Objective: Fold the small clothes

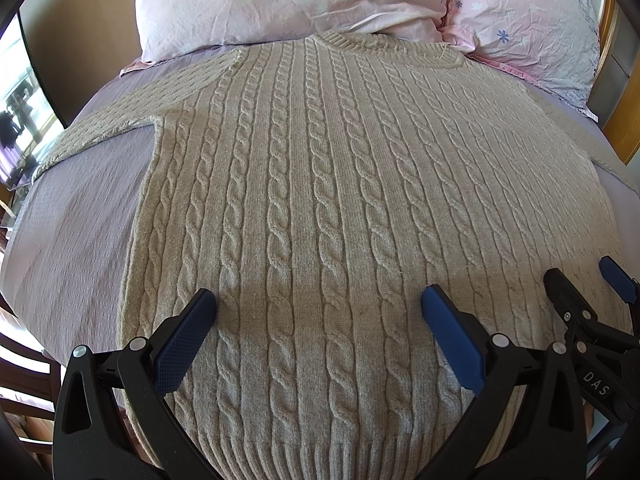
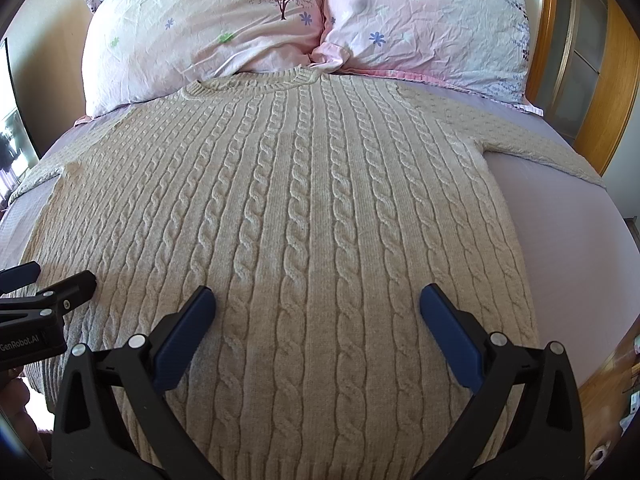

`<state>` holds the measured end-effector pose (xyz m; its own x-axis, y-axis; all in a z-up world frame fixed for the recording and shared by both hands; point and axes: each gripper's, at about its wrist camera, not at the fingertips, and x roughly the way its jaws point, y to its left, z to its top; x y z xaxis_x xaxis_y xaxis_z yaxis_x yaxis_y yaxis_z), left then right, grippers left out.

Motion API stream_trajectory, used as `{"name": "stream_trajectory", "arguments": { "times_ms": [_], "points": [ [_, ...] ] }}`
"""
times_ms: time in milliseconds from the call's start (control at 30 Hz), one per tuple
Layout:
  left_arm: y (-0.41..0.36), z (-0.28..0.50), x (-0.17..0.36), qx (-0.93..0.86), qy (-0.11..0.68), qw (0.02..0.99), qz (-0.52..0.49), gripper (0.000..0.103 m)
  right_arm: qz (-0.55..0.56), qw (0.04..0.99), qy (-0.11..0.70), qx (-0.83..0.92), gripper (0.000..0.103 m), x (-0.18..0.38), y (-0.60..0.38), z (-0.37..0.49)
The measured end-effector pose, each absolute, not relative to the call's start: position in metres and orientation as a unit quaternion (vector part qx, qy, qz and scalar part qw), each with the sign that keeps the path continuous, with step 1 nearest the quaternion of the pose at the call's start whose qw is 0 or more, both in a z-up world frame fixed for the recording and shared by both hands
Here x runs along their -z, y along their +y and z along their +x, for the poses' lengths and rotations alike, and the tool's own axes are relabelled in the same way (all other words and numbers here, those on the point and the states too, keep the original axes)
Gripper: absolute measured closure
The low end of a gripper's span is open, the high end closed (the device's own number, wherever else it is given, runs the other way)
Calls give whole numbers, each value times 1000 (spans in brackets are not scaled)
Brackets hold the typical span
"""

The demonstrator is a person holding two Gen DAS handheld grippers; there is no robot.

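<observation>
A beige cable-knit sweater (image 1: 320, 200) lies flat and face up on the bed, collar toward the pillows, both sleeves spread outward; it also shows in the right wrist view (image 2: 304, 216). My left gripper (image 1: 319, 302) is open and empty, hovering above the sweater's lower body near the ribbed hem. My right gripper (image 2: 318, 300) is open and empty above the lower body too, to the right of the left one. The right gripper's fingers (image 1: 576, 300) show at the right edge of the left wrist view. The left gripper's fingers (image 2: 60, 292) show at the left edge of the right wrist view.
The bed has a lilac sheet (image 1: 80, 216), also seen in the right wrist view (image 2: 568, 240). Two pink floral pillows (image 1: 288, 0) (image 2: 424, 20) lean at the head. A wooden bed frame (image 2: 600, 92) runs along the right side. A window (image 1: 20, 120) is at the left.
</observation>
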<state>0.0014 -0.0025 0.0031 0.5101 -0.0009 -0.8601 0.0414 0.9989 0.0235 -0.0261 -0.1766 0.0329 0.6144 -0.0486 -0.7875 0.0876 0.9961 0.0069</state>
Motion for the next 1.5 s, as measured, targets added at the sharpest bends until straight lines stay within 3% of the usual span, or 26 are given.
{"name": "stream_trajectory", "arguments": {
  "times_ms": [367, 500, 633, 667, 700, 767, 933, 1033, 1067, 1100, 1200, 1300, 1500],
  "points": [
    [-1, 2, -1, 20, 494, 869, 27, 1, 9, 906, 420, -42, 2, -37, -187, -26],
    [-1, 0, -1, 28, 481, 876, 35, 1, 141, 927, 343, -61, 2, -80, -272, -32],
    [8, 9, -12, 58, 451, 891, 7, 1, 266, 916, 287, 85, 2, -103, -416, -20],
    [16, 11, -17, 63, 427, 902, -12, 1, 296, 904, 282, 126, 11, -101, -453, -14],
    [23, 13, -22, 64, 405, 912, -28, 1, 332, 886, 280, 163, 28, -96, -491, -8],
    [41, 18, -32, 67, 362, 928, -62, 1, 402, 844, 283, 214, 42, -79, -557, 1],
    [90, 39, -49, 69, 306, 939, -139, 1, 495, 772, 292, 271, 43, -37, -648, 17],
    [123, 52, -55, 19, 299, 943, -147, 1, 502, 768, 281, 281, 54, -30, -667, 26],
    [134, 58, -57, 1, 300, 943, -143, 1, 501, 767, 287, 280, 71, -25, -671, 32],
    [146, 61, -57, -15, 299, 944, -142, 1, 499, 763, 296, 283, 96, -20, -674, 37],
    [189, 70, -58, -54, 296, 936, -181, 1, 497, 774, 280, 275, 96, -29, -668, 44],
    [227, 73, -56, -97, 291, 929, -207, 1, 400, 849, 253, 235, 96, -84, -613, 57],
    [282, 89, -44, -148, 300, 910, -246, 1, 256, 933, 250, -30, 96, -170, -394, 103]
  ]
}}
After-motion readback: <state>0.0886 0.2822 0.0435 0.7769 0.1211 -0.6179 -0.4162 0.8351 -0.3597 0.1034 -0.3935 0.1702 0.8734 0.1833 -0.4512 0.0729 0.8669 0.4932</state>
